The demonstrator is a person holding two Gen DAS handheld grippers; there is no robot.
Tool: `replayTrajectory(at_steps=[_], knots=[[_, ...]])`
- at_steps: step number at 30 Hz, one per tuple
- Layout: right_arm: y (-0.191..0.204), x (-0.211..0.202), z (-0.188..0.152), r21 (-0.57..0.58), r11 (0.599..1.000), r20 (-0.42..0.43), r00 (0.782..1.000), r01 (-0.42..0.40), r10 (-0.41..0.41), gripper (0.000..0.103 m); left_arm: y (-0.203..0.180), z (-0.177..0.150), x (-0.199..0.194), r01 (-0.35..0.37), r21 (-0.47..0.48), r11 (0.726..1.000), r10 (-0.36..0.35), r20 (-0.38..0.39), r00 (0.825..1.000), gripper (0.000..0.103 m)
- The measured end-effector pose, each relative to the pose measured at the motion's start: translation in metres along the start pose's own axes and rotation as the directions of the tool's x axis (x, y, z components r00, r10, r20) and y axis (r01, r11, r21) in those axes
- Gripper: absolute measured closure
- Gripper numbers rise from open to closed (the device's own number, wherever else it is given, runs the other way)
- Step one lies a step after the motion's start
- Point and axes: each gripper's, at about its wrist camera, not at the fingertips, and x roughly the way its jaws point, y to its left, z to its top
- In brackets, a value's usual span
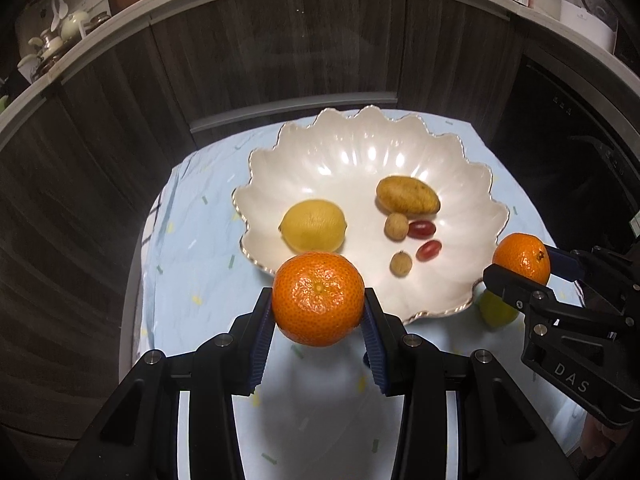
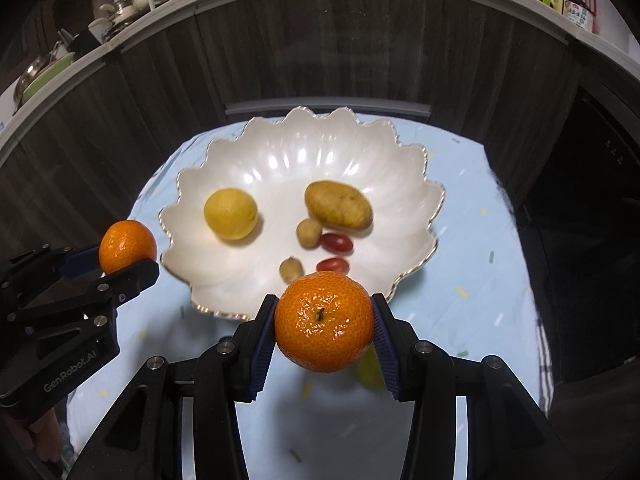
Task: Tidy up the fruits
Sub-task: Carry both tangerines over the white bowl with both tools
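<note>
as we hold: left gripper (image 1: 319, 312) clamps a tangerine (image 1: 318, 304), right gripper (image 2: 325, 326) clamps its tangerine (image 2: 325, 322)
where we aim: bowl (image 1: 344, 140) lies just ahead and below both

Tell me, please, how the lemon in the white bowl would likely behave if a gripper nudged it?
The lemon is rounded, so it would probably roll. The scalloped bowl looks glossy and slopes inward, so it would likely slide or settle toward the middle. Its rind looks firm, unlikely to dent.
</note>
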Motion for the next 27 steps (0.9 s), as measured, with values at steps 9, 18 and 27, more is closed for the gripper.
replayTrajectory(at_steps=[9,18,27], knots=[[-0.015,0.003,0.023,0.007,1.0,0.035,0.999,0.027,-0.027,0.057,-0.005,0.022,0.003,0.005,0.005,1.0,-0.005,0.024,1.0,0.062],[-0.028,0.017,0.048,0.012,0.999,0.052,0.998,0.043,-0.044,0.057,-0.004,0.042,0.016,0.013,-0.008,1.0,-0.013,0.027,1.0,0.062],[-0.035,0.038,0.06,0.014,0.999,0.032,0.998,0.045,-0.045,0.057,-0.003,0.051,0.038,0.016,-0.015,1.0,-0.016,0.001,1.0,0.062]])
